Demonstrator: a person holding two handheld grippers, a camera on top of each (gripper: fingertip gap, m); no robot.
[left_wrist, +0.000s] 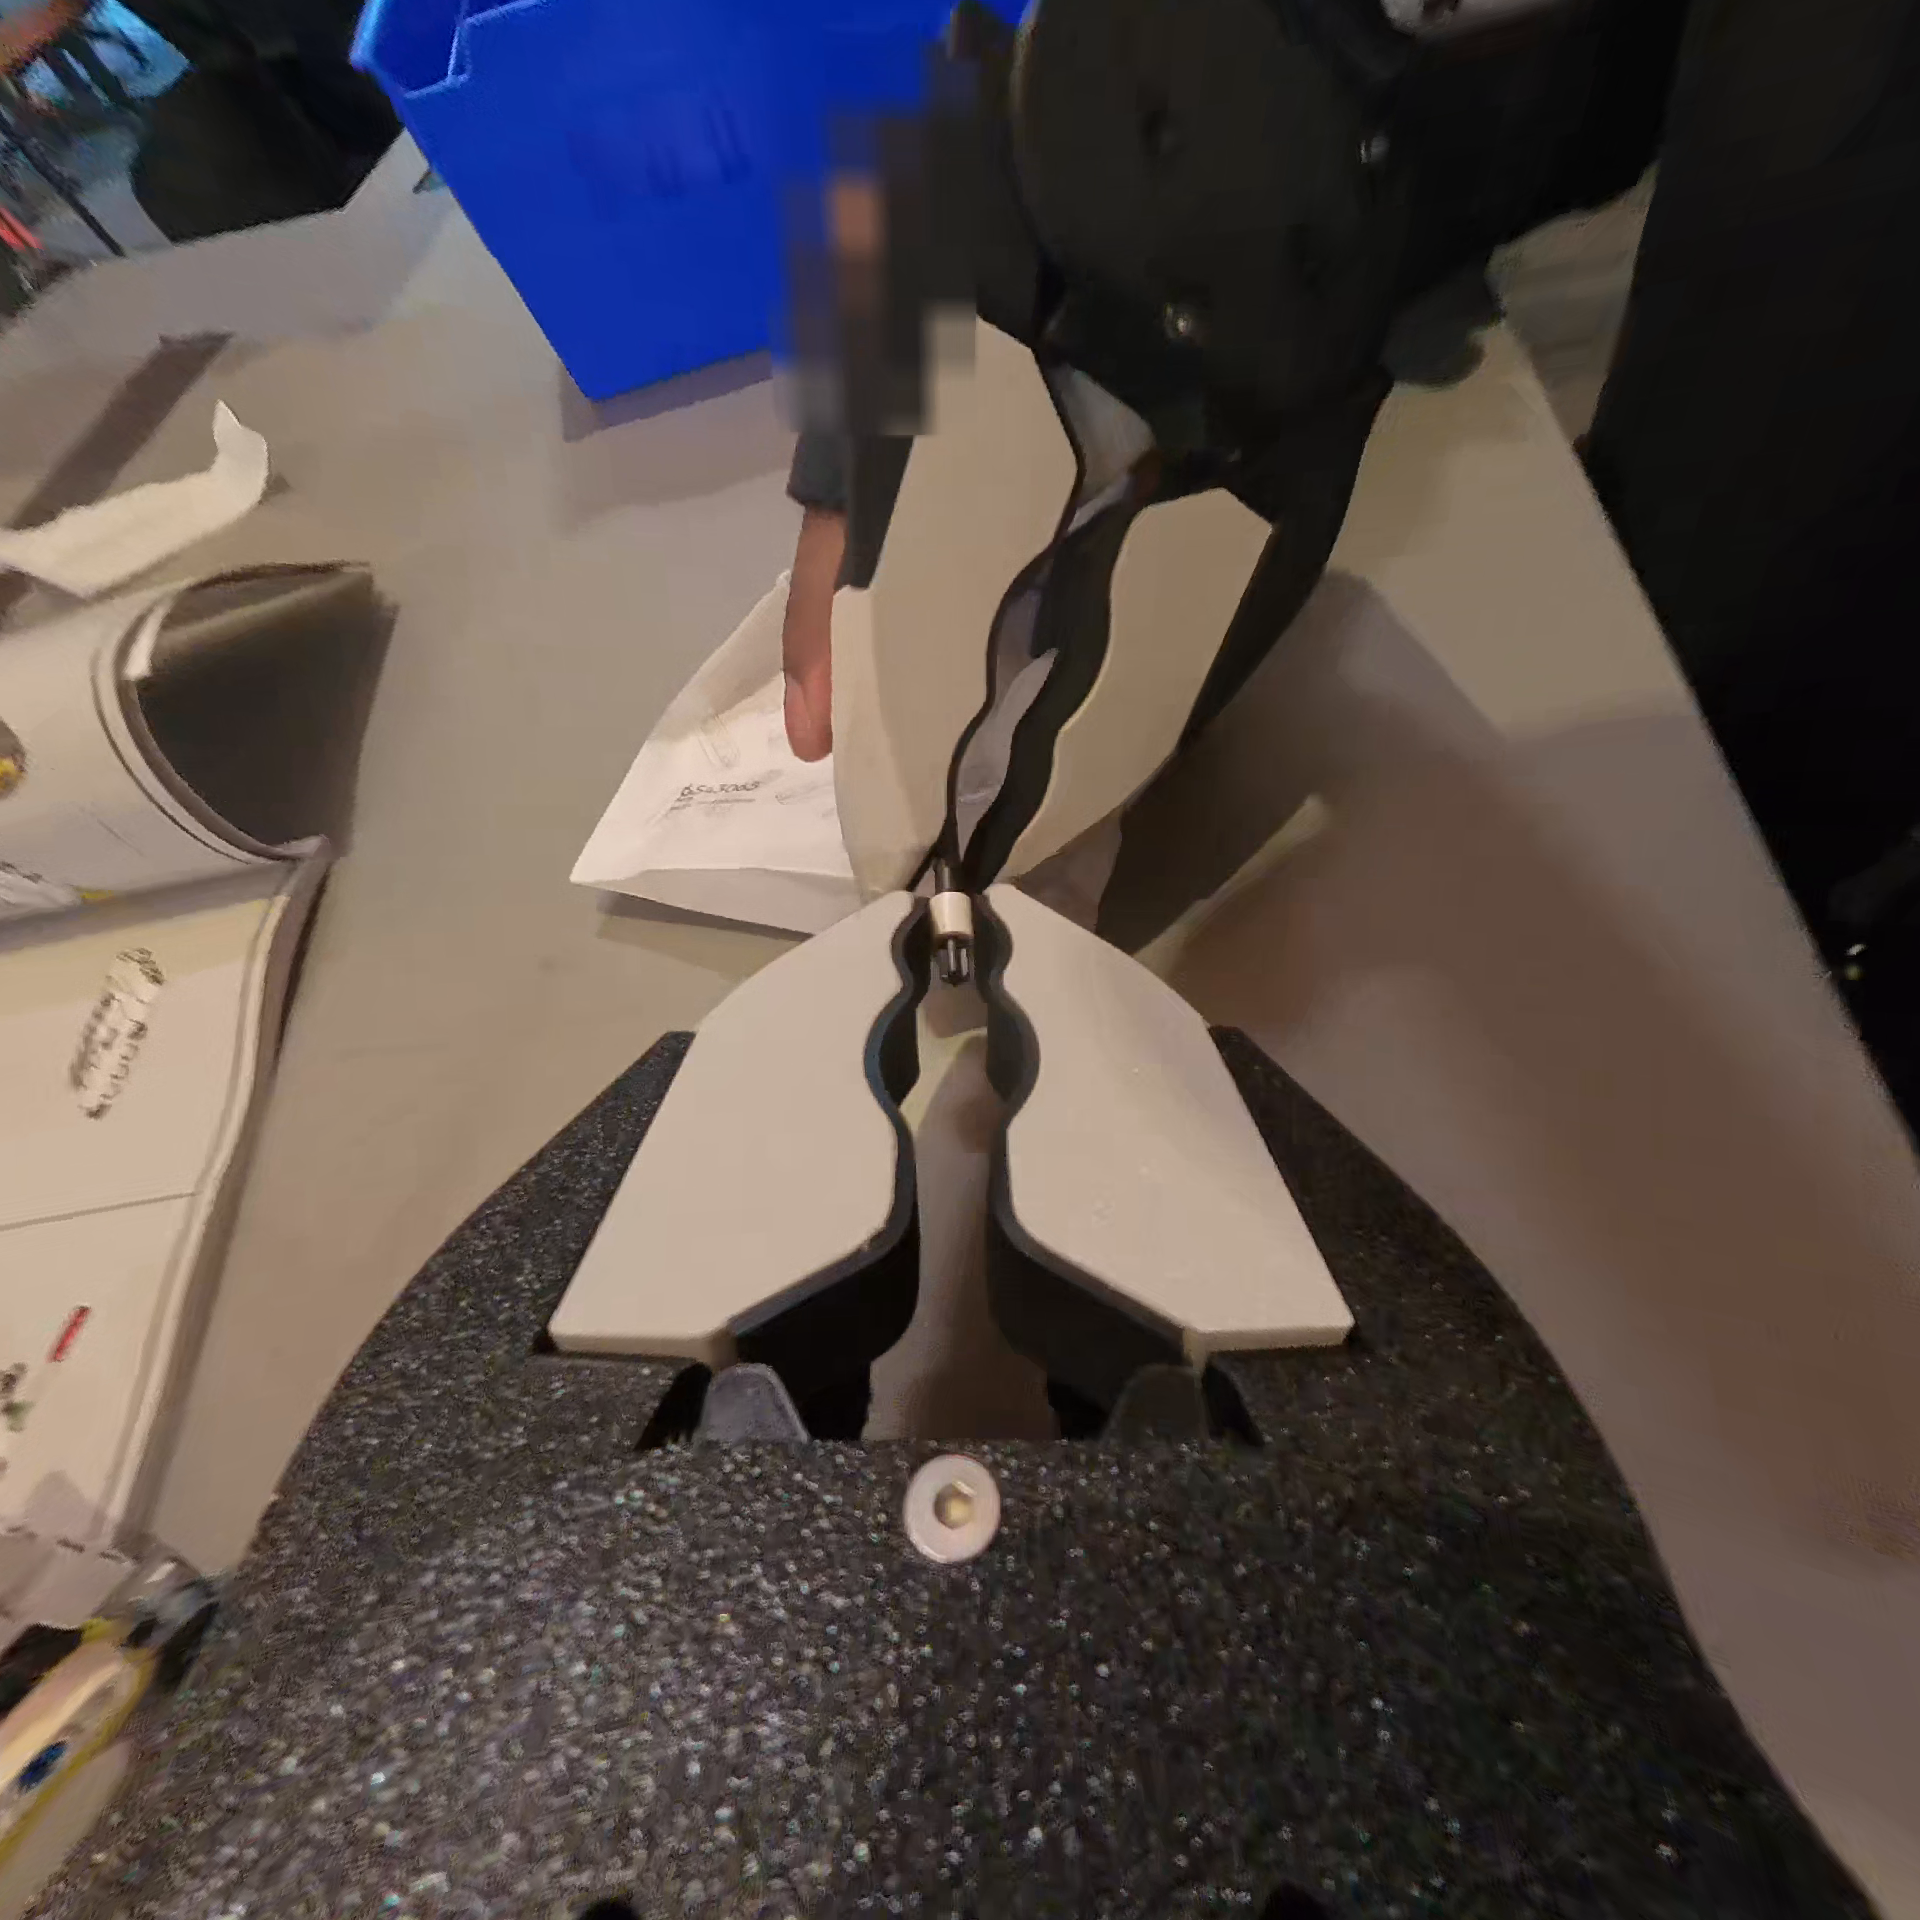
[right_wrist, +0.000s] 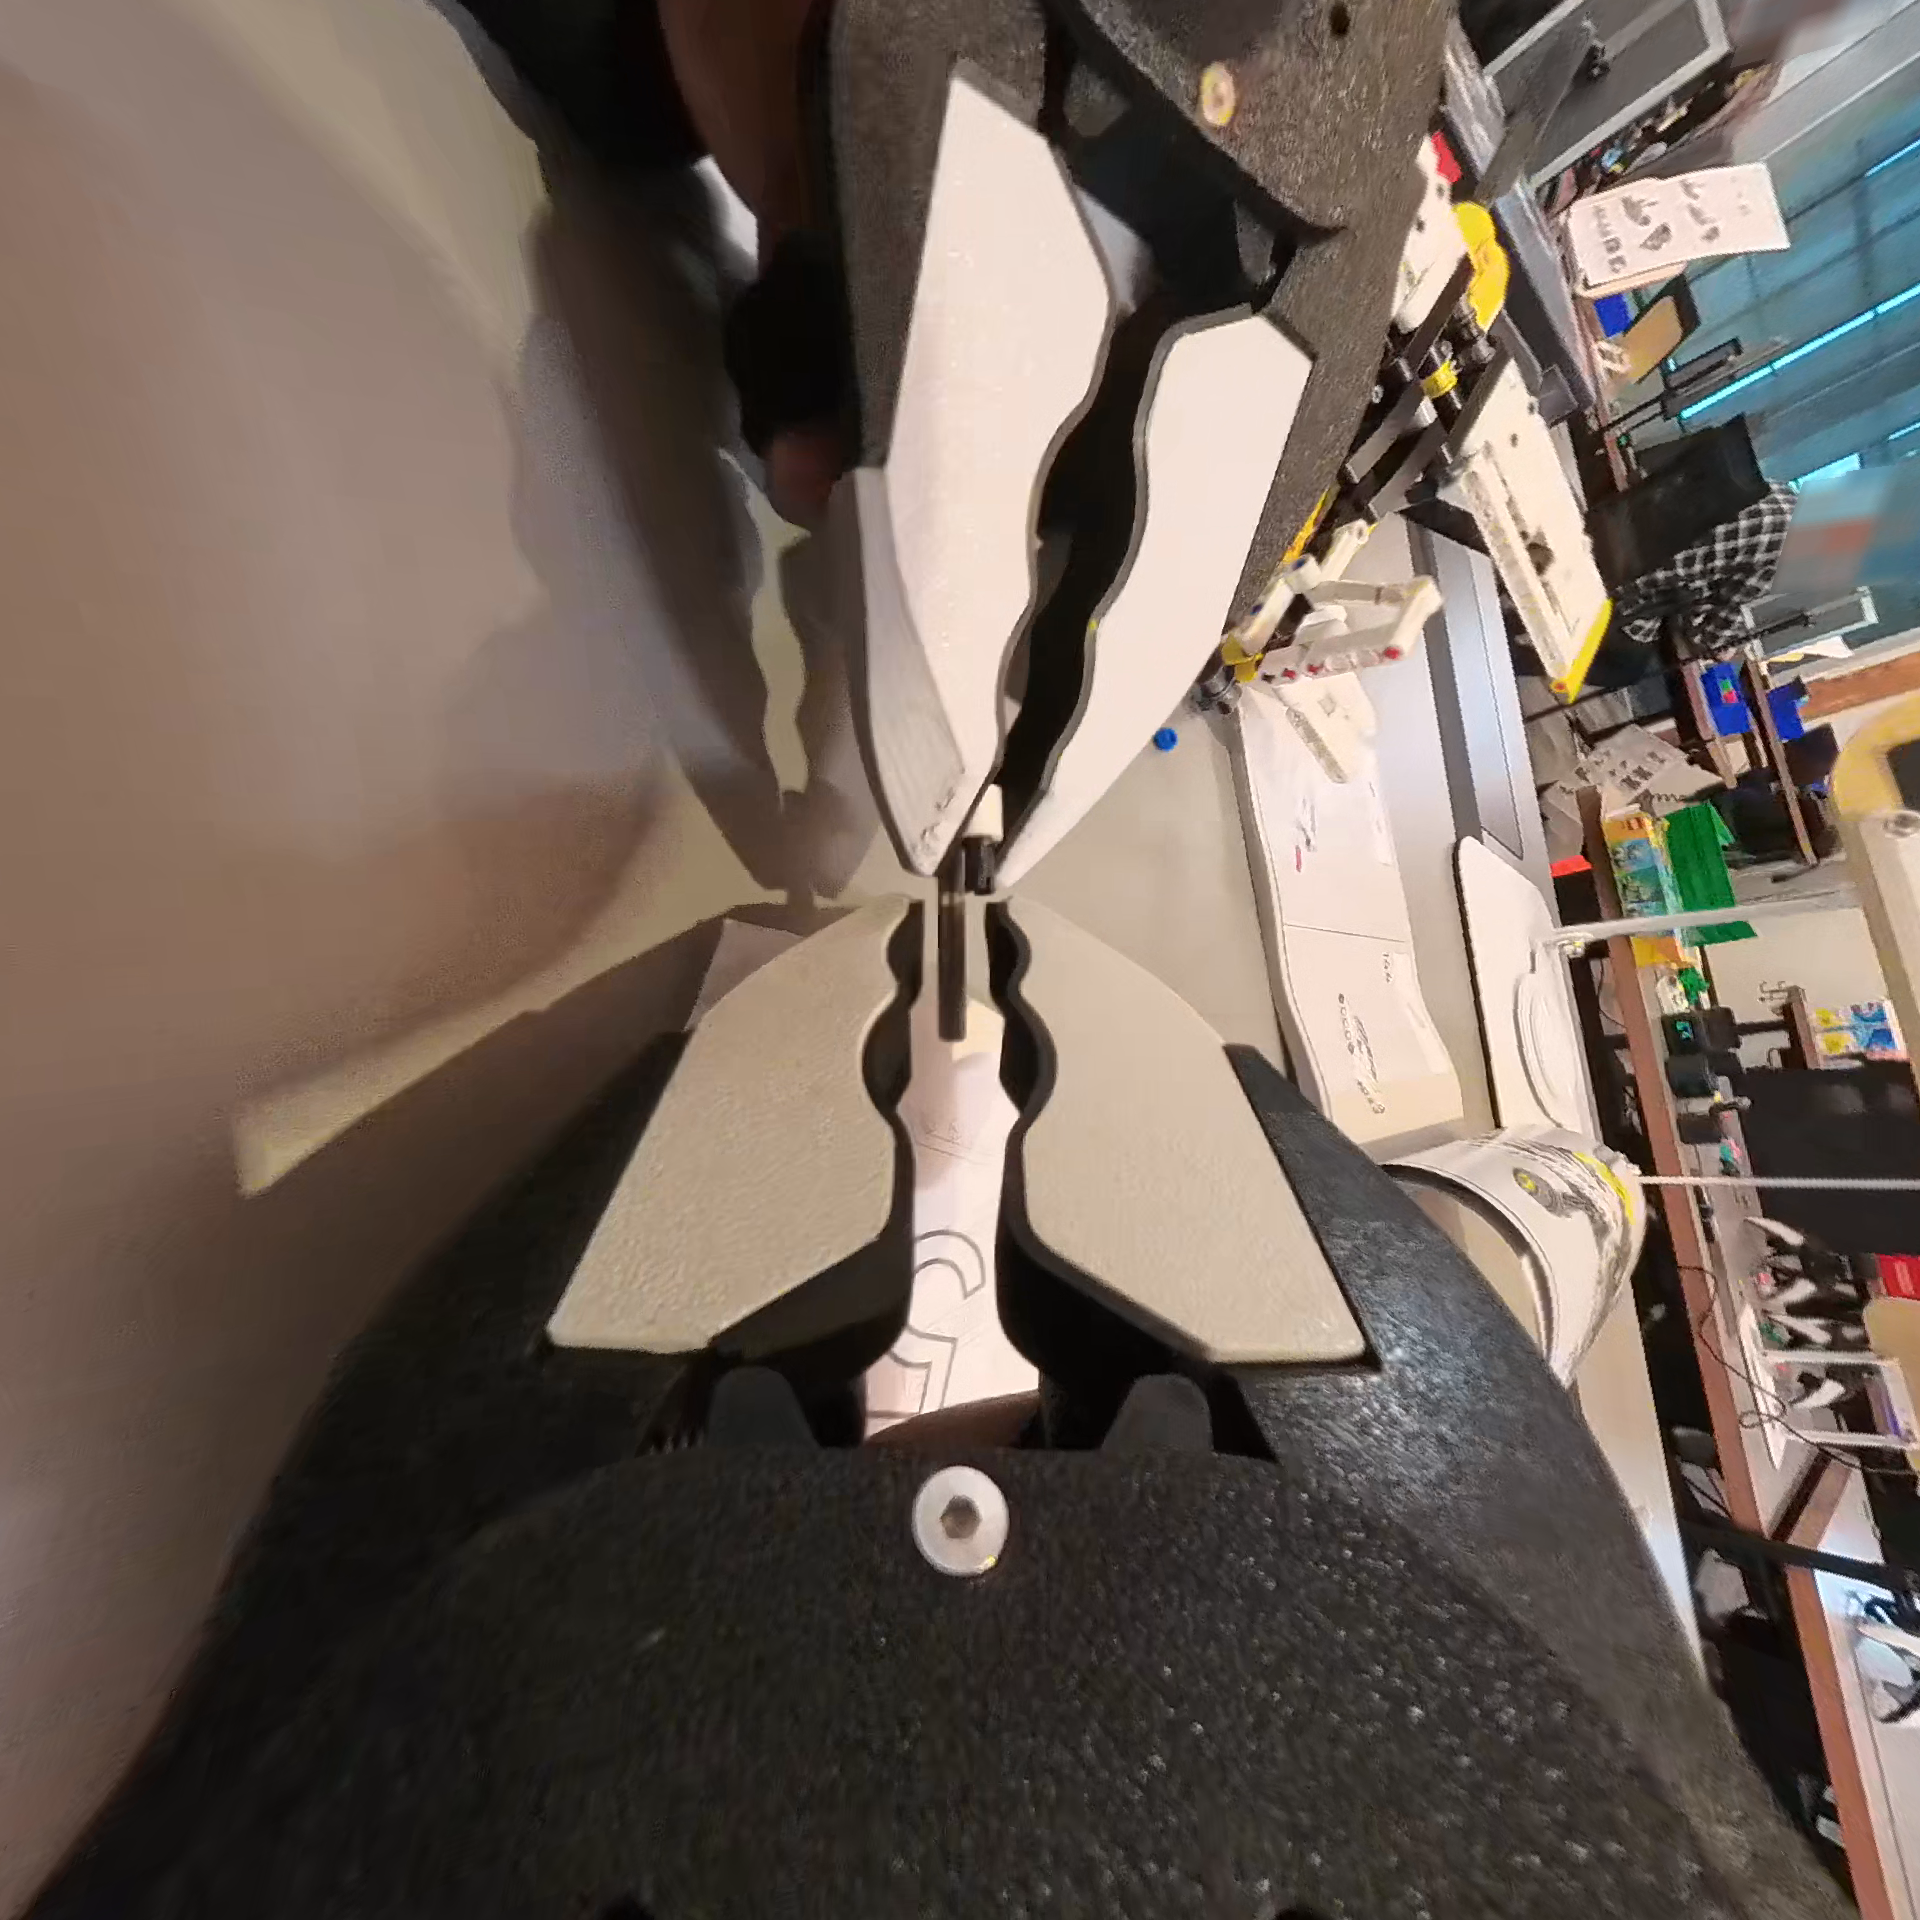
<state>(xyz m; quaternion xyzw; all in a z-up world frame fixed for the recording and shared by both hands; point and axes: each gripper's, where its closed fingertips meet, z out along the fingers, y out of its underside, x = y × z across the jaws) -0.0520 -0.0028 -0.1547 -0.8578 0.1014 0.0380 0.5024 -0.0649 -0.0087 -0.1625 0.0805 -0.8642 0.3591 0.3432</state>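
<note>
Axle (right_wrist: 951, 966) w/ white bush (left_wrist: 951, 916) pinched by left gripper (left_wrist: 951, 914); printed sheet (left_wrist: 717, 821) behind.

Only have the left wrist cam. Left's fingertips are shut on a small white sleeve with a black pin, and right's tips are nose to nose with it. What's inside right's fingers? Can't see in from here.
Observer: A thin black rod runs from the sleeve end back between the fingers of the right gripper.
Operator: Clamped?
Observer: No. Its fingers stand apart, and a bare gap shows beside the rod.
Operator: Anything behind left?
Observer: A small blue stud lies on the table beside the left gripper, outside your frame.
</note>
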